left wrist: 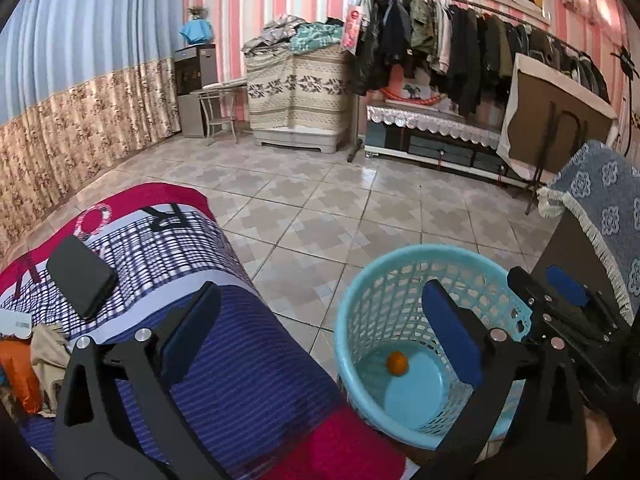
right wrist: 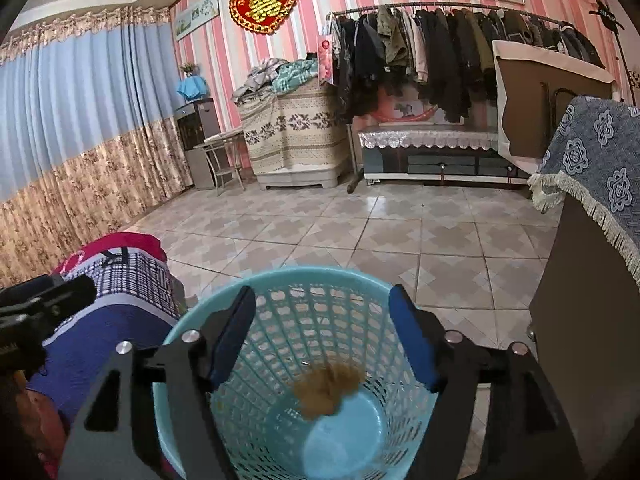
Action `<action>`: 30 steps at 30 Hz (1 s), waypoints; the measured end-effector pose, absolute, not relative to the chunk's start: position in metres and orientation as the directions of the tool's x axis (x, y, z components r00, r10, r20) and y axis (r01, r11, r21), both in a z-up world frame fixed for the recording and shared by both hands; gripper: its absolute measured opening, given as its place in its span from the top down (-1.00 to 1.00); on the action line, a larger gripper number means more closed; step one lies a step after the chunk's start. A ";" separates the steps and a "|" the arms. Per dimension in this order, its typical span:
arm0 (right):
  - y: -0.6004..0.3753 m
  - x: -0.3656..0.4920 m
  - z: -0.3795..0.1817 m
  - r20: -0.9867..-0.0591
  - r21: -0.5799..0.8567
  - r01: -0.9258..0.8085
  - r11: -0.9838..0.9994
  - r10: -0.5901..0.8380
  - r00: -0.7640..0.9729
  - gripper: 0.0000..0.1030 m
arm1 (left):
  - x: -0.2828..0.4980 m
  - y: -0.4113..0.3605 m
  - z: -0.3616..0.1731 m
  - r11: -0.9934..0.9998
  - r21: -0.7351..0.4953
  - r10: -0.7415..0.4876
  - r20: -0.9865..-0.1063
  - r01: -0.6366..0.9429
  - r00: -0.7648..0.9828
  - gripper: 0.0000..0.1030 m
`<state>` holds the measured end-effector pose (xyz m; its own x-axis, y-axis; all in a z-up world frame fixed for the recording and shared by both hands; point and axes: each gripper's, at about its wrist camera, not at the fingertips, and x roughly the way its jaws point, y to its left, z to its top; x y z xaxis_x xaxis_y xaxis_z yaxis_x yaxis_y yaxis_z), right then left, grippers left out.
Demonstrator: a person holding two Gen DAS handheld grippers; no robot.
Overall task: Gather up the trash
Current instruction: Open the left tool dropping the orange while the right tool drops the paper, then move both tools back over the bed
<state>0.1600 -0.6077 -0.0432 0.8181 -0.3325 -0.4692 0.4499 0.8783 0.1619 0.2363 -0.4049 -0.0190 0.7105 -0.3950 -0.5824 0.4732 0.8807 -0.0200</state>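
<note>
Right gripper (right wrist: 322, 338) spread wide, nothing between the pads, hanging directly over the mouth of the blue basket (right wrist: 188, 320). Just below and ahead of its fingertips a blurred brown scrap (right wrist: 326, 394) sits inside the basket; blur suggests it is dropping, cannot tell for sure. Left gripper (left wrist: 320, 340) also spread and empty, with the basket under its right finger and the bed (left wrist: 224, 320) under its left finger. In the left wrist view a small orange item (left wrist: 397, 363) lies on the basket floor, so at least one piece looks already binned. Further to the left of the left gripper, on the bed cover, more likely trash remains: an orange wrapper (left wrist: 18, 376) and a crumpled beige piece (left wrist: 48, 356) touching each other, plus a black flat object (left wrist: 82, 282) beyond them, probably not trash. Judgement: task partway, one or two items in, bed pile not yet cleared. Tiled floor (right wrist: 360, 232) past the basket shows no litter.
</note>
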 end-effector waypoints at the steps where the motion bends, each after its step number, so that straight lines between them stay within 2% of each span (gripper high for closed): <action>1: -0.607 0.159 -0.042 -0.467 0.152 0.454 0.878 -0.340 0.816 -0.41 | 0.236 -0.401 -0.017 0.882 -0.030 -0.398 -0.582 0.470 0.710 -0.89; 4: -0.606 0.157 -0.038 -0.465 0.135 0.466 0.874 -0.360 0.809 -0.64 | 0.233 -0.389 -0.013 0.887 -0.051 -0.402 -0.574 0.458 0.714 -0.89; 7: -0.604 0.155 -0.033 -0.453 0.132 0.470 0.873 -0.368 0.812 -0.76 | 0.225 -0.377 -0.004 0.894 -0.038 -0.394 -0.540 0.446 0.744 -0.89; 12: -0.595 0.156 -0.026 -0.437 0.118 0.453 0.884 -0.363 0.823 -0.79 | 0.208 -0.351 0.020 0.914 -0.018 -0.369 -0.448 0.404 0.814 -0.89; 19: -0.578 0.156 -0.014 -0.416 0.109 0.421 0.900 -0.344 0.842 -0.83 | 0.198 -0.301 0.040 0.944 -0.028 -0.313 -0.403 0.330 0.860 -0.89; 23: -0.565 0.155 -0.006 -0.407 0.128 0.402 0.906 -0.322 0.855 -0.85 | 0.193 -0.261 0.046 0.960 -0.049 -0.274 -0.396 0.277 0.877 -0.89; 25: -0.556 0.154 -0.002 -0.394 0.150 0.383 0.911 -0.301 0.869 -0.92 | 0.191 -0.238 0.046 0.970 -0.060 -0.242 -0.390 0.237 0.888 -0.89; 30: -0.526 0.159 0.008 -0.381 0.176 0.324 0.930 -0.239 0.893 -0.92 | 0.186 -0.185 0.042 0.986 -0.024 -0.160 -0.417 0.165 0.895 -0.89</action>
